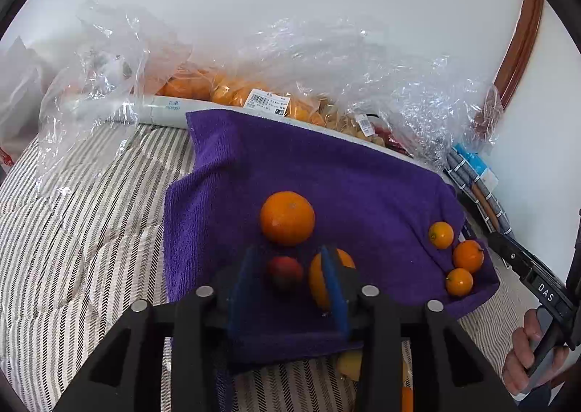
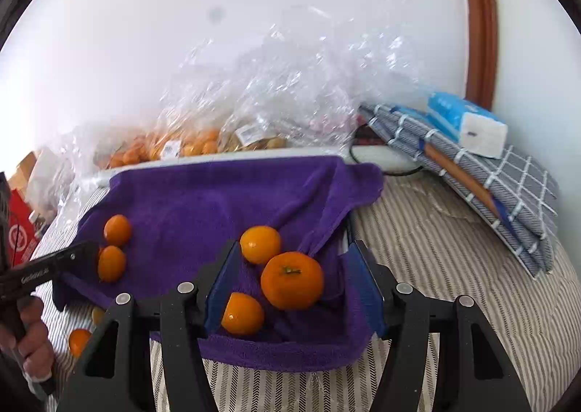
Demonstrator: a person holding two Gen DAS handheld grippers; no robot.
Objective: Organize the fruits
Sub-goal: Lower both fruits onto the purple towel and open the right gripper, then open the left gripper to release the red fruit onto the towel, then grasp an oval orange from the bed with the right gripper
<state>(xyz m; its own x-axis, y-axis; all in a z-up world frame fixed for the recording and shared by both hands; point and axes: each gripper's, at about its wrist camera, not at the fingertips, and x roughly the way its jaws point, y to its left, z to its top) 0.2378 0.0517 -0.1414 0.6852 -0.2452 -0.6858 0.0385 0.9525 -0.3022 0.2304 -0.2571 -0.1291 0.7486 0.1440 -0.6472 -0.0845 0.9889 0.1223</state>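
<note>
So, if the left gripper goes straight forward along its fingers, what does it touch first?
Probably the small dark red fruit lying between the open blue-padded fingers of the left gripper on the purple towel. Beyond it sits the big round orange. Depth is hard to judge in this view.

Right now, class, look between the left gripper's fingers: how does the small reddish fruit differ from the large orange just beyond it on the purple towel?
The reddish fruit is dark red with a greenish underside; the large orange is bright orange all over. The reddish fruit is clearly smaller than the large orange. The reddish fruit lies between the left gripper's open fingers; the large orange lies past their tips. Both are roundish and rest on the purple towel.
</note>
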